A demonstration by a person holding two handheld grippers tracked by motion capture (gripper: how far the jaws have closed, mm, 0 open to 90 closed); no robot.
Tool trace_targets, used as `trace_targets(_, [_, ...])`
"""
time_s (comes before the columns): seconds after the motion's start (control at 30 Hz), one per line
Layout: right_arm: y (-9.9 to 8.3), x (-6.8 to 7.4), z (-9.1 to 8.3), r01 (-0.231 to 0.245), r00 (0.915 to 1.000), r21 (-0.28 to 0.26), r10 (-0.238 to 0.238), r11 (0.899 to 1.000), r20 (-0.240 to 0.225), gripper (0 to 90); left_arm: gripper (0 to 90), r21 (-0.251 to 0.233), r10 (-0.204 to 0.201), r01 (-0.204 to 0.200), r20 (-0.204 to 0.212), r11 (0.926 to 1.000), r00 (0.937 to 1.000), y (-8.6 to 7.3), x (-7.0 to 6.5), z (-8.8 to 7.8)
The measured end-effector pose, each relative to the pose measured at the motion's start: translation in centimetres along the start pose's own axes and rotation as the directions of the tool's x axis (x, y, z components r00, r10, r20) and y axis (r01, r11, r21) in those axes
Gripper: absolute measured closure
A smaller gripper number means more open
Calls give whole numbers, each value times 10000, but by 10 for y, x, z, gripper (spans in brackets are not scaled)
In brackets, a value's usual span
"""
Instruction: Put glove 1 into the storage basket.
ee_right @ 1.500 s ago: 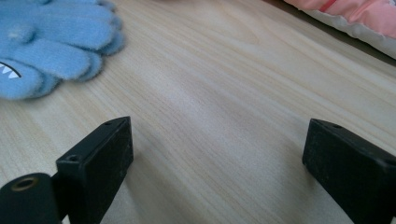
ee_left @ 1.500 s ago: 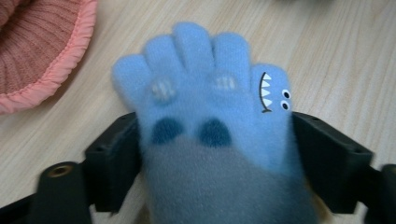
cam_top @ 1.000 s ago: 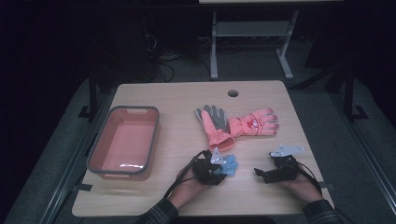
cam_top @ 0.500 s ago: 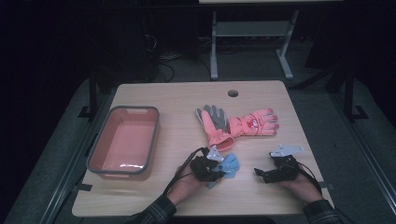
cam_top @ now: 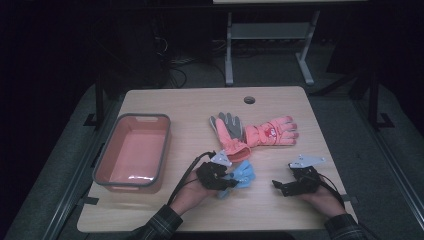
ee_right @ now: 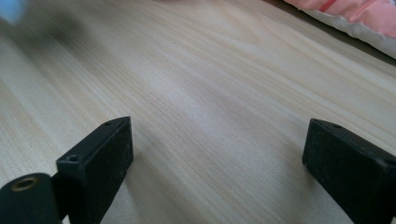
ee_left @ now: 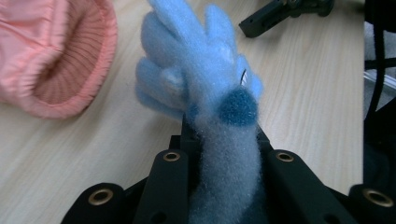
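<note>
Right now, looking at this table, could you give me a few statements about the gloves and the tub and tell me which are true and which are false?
1. The left gripper has its fingers closed on the fluffy blue glove. True.
2. The right gripper is holding a pink glove. False: its fingers stand apart over bare table with nothing between them.
3. The pink tub has the blue glove inside it. False: the tub has no glove in it, and the blue glove is in the left gripper.
4. A pink glove with a ribbed cuff lies on the table beside the blue glove. True.
5. A grey glove lies partly under a pink one. True.
</note>
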State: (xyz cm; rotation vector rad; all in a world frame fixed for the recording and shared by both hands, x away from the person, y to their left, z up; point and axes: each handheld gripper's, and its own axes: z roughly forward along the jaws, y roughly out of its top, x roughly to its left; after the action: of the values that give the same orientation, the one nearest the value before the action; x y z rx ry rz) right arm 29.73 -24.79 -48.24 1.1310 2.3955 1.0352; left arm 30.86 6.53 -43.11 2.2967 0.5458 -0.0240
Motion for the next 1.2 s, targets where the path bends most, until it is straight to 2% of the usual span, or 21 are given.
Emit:
trace_targets(0.33, [0,0,0,-1,10000,3,1,10000,-3,80,758,-181,-180,179,-41,9997,9998,4,9,-30])
trace_targets(0.67, [0,0,0,-2,10000,-3,2,10000,2,80,757,-513,-340,315,-478,9982,9983,5,23,-67])
trace_targets(0.93, [0,0,0,5,10000,-4,-5,10000,0,80,757,-774,-703,641,-811,9949,9942,4,36,-96])
trace_targets(1.03, [0,0,0,-3,10000,-1,3,10000,-3,80,757,-742,-636,565,-966,9956,9933,4,40,-106])
trace_targets(1.1, [0,0,0,5,10000,-3,-5,10000,-1,80,757,-843,-828,735,-1125,9937,9902,3,43,-113])
trace_targets(1.2, [0,0,0,-2,10000,-3,2,10000,0,81,757,-877,-910,800,-1297,9929,9874,2,48,-123])
